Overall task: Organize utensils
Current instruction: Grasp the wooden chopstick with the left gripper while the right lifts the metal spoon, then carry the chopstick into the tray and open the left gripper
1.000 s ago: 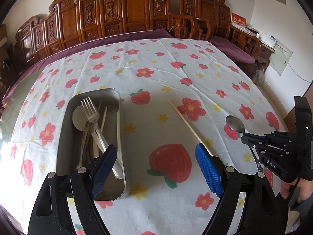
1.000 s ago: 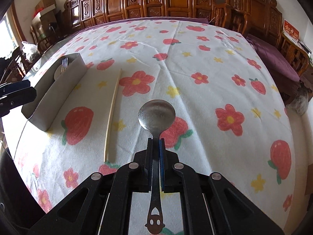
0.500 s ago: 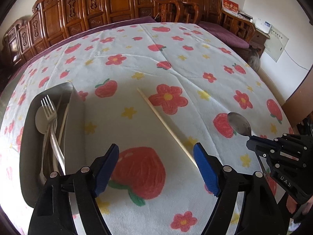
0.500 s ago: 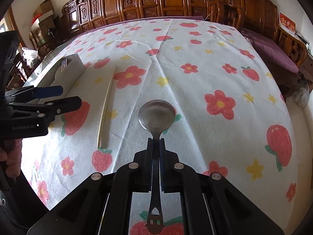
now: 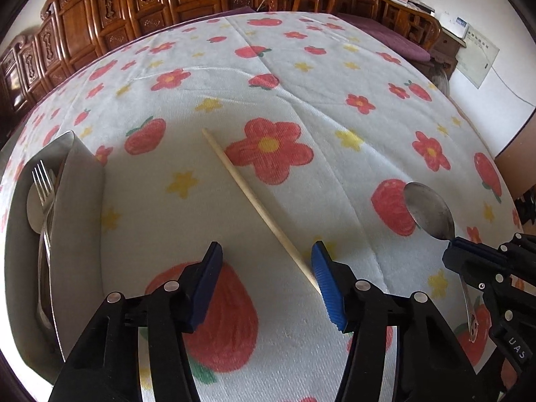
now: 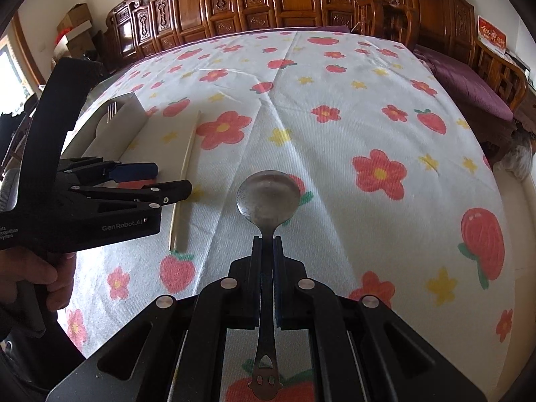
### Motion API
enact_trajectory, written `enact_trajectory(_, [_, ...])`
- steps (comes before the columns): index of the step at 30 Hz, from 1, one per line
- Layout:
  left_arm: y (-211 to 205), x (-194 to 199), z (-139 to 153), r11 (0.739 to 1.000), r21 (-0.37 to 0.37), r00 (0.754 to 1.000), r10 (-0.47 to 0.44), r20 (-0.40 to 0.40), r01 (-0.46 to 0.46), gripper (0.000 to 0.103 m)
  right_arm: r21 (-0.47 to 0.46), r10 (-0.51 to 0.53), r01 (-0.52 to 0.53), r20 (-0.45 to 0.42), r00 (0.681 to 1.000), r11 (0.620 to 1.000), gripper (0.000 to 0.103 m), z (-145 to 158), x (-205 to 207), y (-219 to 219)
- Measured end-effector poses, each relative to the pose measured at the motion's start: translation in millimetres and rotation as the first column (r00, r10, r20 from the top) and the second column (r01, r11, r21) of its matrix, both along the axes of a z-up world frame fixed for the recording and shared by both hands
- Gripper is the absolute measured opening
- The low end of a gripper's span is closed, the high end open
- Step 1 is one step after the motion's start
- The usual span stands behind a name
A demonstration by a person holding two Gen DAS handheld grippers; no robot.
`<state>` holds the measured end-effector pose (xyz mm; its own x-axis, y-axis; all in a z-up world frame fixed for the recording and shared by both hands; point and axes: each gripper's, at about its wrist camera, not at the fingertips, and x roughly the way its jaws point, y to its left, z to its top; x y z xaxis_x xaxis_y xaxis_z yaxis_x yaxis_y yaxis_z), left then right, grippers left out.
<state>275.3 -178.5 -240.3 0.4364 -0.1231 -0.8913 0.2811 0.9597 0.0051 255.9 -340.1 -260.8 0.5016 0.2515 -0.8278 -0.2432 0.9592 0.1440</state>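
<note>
A utensil sort partly done: the metal tray (image 5: 80,221) at the left edge of the worktop (image 5: 301,77) already holds a fork (image 5: 43,187) and a spoon (image 5: 31,207) lying side by side, with what may be further pieces beneath them, though that cannot be made out.

Two items are out of the tray. A single wooden chopstick (image 5: 258,207) lies loose on the flower-and-strawberry tablecloth (image 6: 335,107), well apart from the tray and slanting toward the near edge of the worktop. A second spoon (image 6: 268,197) is off the cloth, its handle pinched between the closed jaws of the right tool (image 6: 267,244), bowl pointing forward above the near right part of the worktop.

The left tool (image 5: 266,278) hangs over the near end of the chopstick with its blue pads spread wide and nothing between them; the chopstick's tip runs just beside the right-hand pad (image 5: 326,284), and whether the two touch cannot be told. In the right wrist view the same tool (image 6: 160,184) sits above the chopstick's near end.

By the look of it the job is past its midpoint: the held spoon has yet to reach the tray, and the chopstick has yet to be gripped and carried there.
</note>
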Motion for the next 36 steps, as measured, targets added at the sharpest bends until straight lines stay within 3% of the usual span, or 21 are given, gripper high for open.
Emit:
enact_trajectory(4, [8.5, -1.5, 2.6, 1.000, -0.002, 1.000, 0.010, -0.010, -0.010, 0.022, -0.003, 0.002, -0.002, 0.003, 1.000, 1.000, 0.007, 0.8, -0.4, 3.1])
enact_trajectory(6, [14.3, -2.0, 2.7, 1.000, 0.001, 1.000, 0.015, -0.020, -0.015, 0.005, -0.003, 0.003, -0.003, 0.004, 1.000, 1.000, 0.007, 1.2, -1.3, 5.3])
enact_trajectory(13, [32.9, -10.7, 7.3, 1.000, -0.016, 0.999, 0.020, -0.034, -0.020, 0.004, -0.009, 0.012, -0.011, 0.010, 1.000, 1.000, 0.007, 5.3, -3.7, 16.7])
enact_trajectory(36, [108.3, -45.9, 84.3, 0.998, -0.069, 0.994, 0.017, 0.106, -0.009, 0.004, -0.017, 0.074, -0.073, 0.064, 0.995, 0.997, 0.007, 38.9, 5.2, 84.7])
